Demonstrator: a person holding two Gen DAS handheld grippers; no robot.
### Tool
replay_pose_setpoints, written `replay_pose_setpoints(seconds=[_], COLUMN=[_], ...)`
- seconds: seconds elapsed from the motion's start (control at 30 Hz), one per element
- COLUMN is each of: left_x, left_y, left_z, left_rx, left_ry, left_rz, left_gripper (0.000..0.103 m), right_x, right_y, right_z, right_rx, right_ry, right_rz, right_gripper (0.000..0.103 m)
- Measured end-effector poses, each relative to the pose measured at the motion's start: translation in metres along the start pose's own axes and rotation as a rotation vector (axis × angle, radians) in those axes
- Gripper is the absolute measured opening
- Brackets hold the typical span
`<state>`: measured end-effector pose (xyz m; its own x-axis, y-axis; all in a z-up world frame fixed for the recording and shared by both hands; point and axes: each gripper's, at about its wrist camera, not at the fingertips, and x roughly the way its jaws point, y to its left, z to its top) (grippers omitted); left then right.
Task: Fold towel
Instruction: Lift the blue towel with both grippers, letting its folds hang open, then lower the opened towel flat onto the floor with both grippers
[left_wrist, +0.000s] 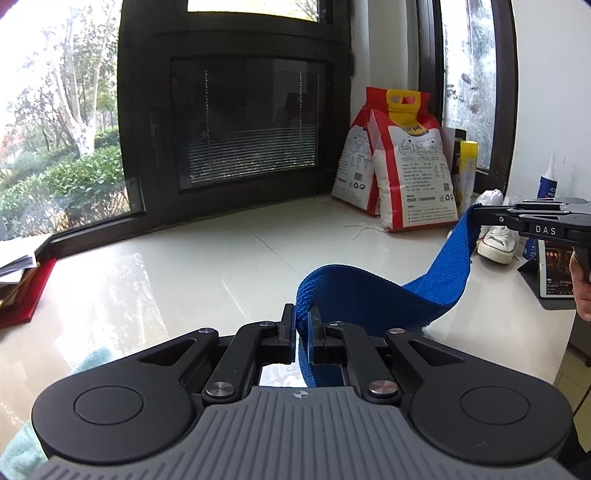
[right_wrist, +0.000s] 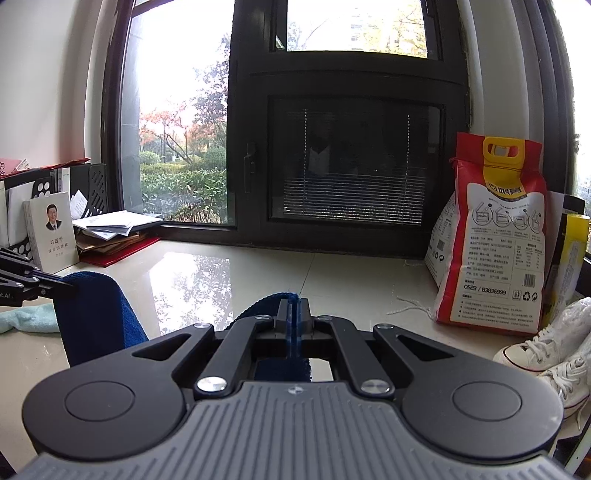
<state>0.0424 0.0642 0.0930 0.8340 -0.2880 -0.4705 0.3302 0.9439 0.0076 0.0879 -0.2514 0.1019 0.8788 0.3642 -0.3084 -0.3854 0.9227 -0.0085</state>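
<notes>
Grippers are lifting the blue towel (left_wrist: 436, 280) above the white table (left_wrist: 184, 266): left gripper (left_wrist: 302, 320) and right gripper (right_wrist: 294, 309) are each pinching a corner tight. Next, I judge, both corners should be carried toward the far edge together and kept level.

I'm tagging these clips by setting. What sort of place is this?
Probably a home or small office window corner: a glossy counter below a dark-framed window, with a rice bag, sneakers and stacked papers.

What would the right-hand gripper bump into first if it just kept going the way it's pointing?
Probably nothing soon. The right gripper, shut on the blue towel, faces bare glossy countertop; pointing slightly downward, it would likely meet that surface before the dark window frame. Depth is uncertain.
</notes>
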Motion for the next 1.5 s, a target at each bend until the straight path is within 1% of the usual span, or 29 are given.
replay_pose_setpoints(seconds=[0.43, 0.6, 0.87, 0.97, 1.23, 1.4, 1.5], left_x=[-0.023, -0.029, -0.049, -0.055, -0.076, -0.089, -0.091], left_y=[-0.029, -0.036, -0.043, -0.046, -0.051, -0.056, -0.063], left_z=[-0.049, -0.063, -0.084, -0.089, -0.113, -0.121, -0.122], left_rx=[0.004, 0.019, 0.010, 0.007, 0.021, 0.047, 0.064], left_ry=[0.083, 0.117, 0.147, 0.152, 0.199, 0.210, 0.207], left_rz=[-0.101, -0.105, -0.121, -0.126, -0.139, -0.173, -0.203], left_gripper=[0.007, 0.007, 0.007, 0.007, 0.007, 0.007, 0.007], right_x=[-0.042, -0.053, -0.072, -0.079, -0.101, -0.117, -0.127], right_y=[-0.010, -0.012, -0.008, -0.007, -0.006, -0.008, -0.010], right_z=[-0.044, -0.059, -0.081, -0.089, -0.102, -0.112, -0.116], right_rx=[0.017, 0.031, 0.030, 0.036, 0.043, 0.066, 0.075], right_ry=[0.084, 0.115, 0.164, 0.180, 0.215, 0.235, 0.239], right_rz=[-0.007, -0.002, 0.022, 0.028, 0.030, 0.019, 0.006], right_gripper=[0.002, 0.003, 0.003, 0.003, 0.003, 0.003, 0.003])
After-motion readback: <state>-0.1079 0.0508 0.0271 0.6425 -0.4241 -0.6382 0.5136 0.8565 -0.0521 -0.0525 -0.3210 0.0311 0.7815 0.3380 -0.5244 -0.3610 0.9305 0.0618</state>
